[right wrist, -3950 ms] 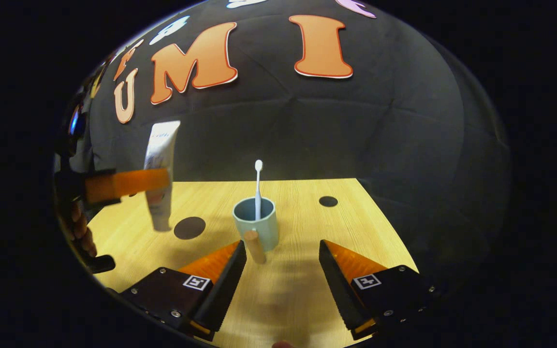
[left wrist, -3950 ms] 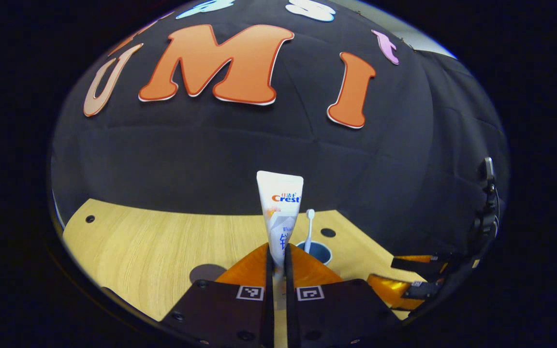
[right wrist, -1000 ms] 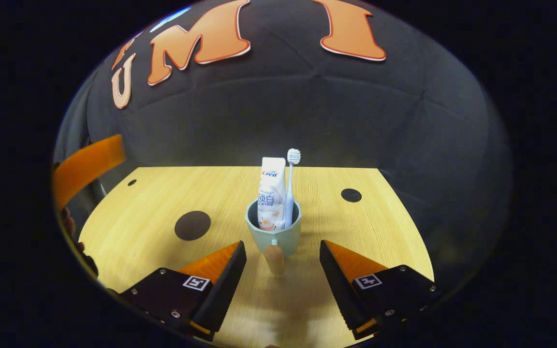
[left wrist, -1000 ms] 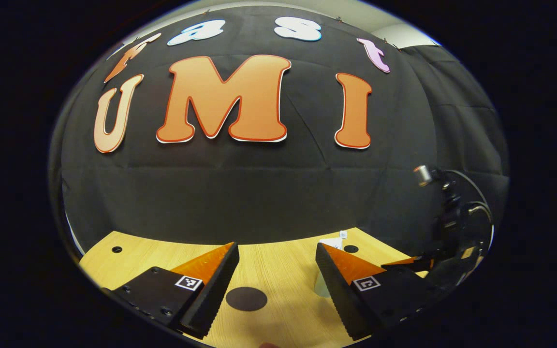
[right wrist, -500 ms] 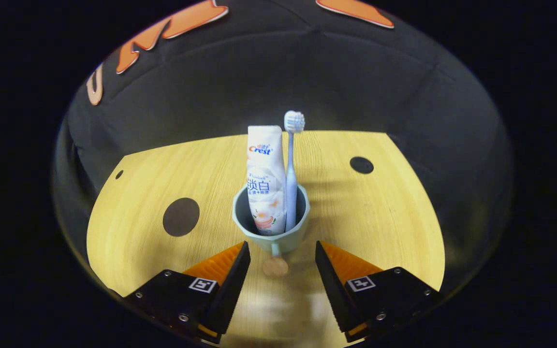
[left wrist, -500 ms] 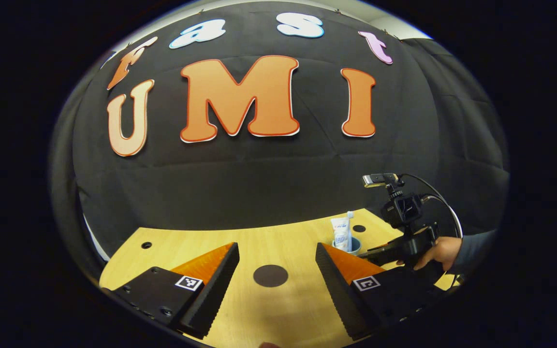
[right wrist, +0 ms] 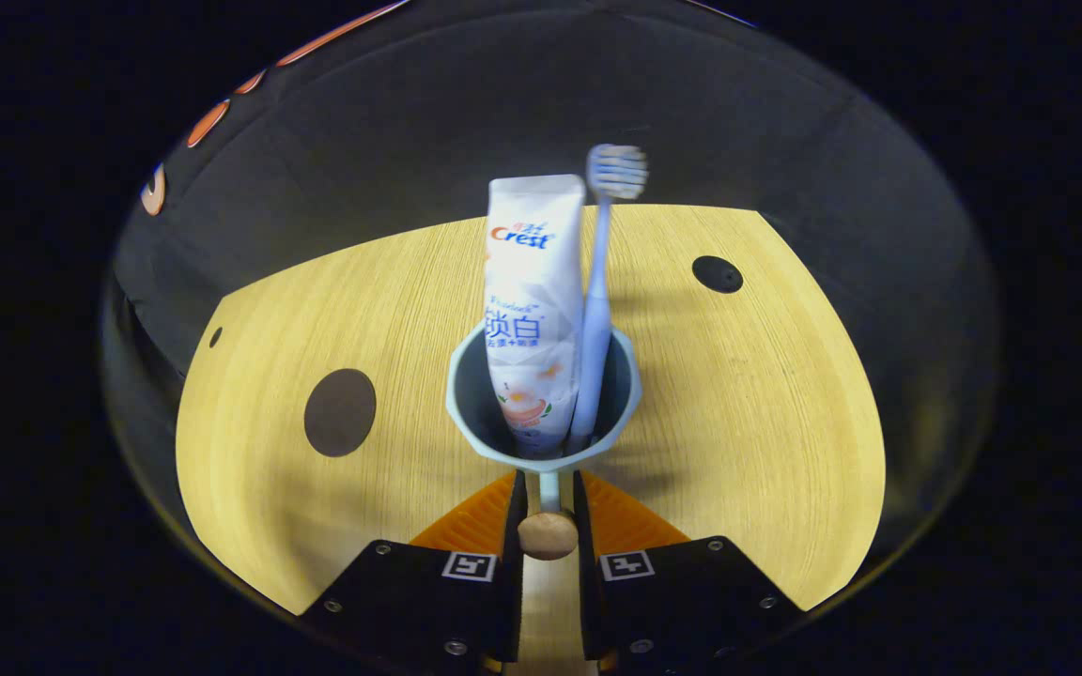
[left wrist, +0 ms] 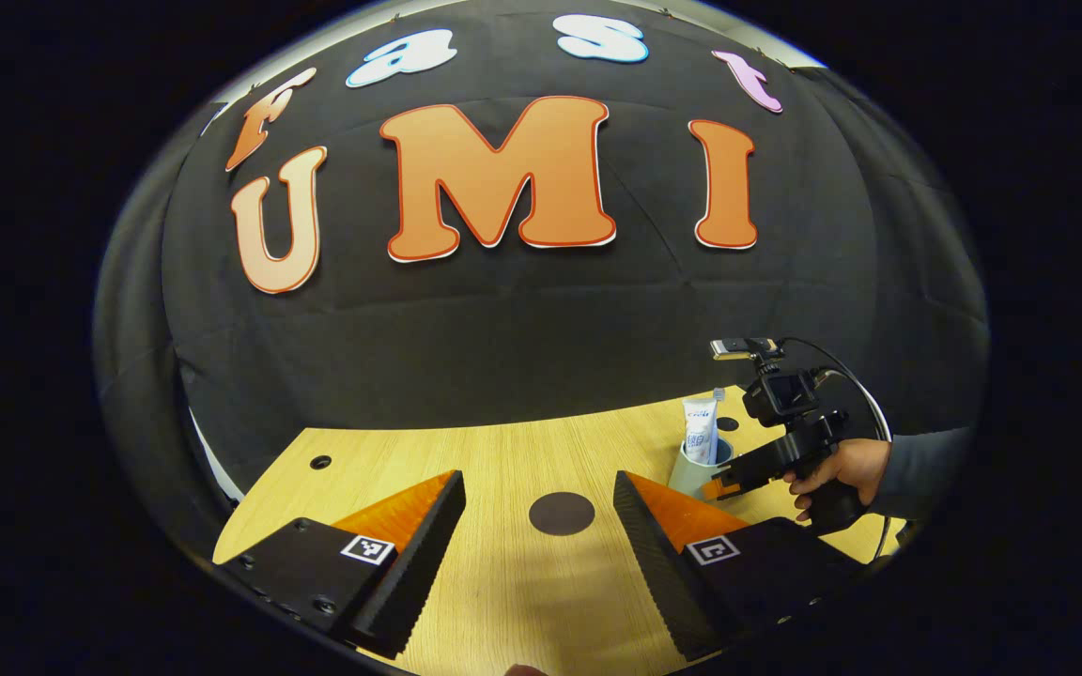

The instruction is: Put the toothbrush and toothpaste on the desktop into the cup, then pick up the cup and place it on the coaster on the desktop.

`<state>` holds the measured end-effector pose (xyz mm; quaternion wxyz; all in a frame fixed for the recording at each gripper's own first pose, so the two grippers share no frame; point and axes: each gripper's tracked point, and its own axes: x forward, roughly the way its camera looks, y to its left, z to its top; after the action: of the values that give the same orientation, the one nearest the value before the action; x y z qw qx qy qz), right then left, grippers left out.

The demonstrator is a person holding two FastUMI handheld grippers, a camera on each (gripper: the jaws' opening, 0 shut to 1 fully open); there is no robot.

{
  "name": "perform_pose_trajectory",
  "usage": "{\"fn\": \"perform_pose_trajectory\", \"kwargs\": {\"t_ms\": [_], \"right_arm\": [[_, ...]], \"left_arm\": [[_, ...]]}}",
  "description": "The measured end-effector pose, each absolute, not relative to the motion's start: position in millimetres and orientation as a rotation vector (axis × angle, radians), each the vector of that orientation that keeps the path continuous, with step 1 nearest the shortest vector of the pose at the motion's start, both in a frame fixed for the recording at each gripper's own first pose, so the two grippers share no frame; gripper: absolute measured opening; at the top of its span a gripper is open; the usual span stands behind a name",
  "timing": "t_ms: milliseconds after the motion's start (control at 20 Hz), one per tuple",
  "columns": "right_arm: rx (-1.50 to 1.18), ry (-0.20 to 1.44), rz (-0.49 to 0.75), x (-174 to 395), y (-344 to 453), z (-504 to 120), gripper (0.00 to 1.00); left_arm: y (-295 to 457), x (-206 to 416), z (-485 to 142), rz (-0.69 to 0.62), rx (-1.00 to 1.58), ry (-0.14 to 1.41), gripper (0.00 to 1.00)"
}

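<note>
Nearest, the right gripper point(right wrist: 548, 512) is clamped on the handle point(right wrist: 548, 531) of the cup point(right wrist: 541, 449), which stands on the wooden desktop point(right wrist: 748, 404) with the toothpaste point(right wrist: 532, 310) and toothbrush point(right wrist: 597, 291) upright inside. The left gripper point(left wrist: 534, 535) hangs spread and empty. Farther left lies the dark round coaster point(right wrist: 339, 411). Loading looks finished; next, lift level and carry it leftward.

Toothpaste point(right wrist: 533, 310), toothbrush point(right wrist: 596, 310) in cup point(right wrist: 475, 413)

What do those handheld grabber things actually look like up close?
Each gripper, the left gripper and the right gripper, has two wedge-shaped fingers on black blocks bearing square black-and-white markers. In the left gripper view, the right one carries a black camera with a looping cable; the person wears a dark sleeve.
</note>
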<state>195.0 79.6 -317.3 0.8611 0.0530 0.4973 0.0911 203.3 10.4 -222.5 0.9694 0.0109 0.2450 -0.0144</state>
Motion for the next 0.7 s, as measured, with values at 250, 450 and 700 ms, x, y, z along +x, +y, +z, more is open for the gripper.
{"fn": "perform_pose_trajectory", "kwargs": {"t_ms": [250, 450, 700], "right_arm": [[0.086, 1.052, 0.188, 194.7, 78.2, -317.3, 0.17], [0.075, 1.027, 0.180, 197.4, 79.1, -313.7, 0.16], [0.050, 0.976, 0.210, 199.0, 77.7, -317.5, 0.15]], "left_arm": [[16.5, 202.3, -221.2, -0.027, 0.027, 0.496, 0.97], [26.4, 197.9, -216.9, -0.020, 0.036, 0.483, 0.97], [43.9, 187.5, -214.2, 0.001, 0.023, 0.478, 0.96]]}}
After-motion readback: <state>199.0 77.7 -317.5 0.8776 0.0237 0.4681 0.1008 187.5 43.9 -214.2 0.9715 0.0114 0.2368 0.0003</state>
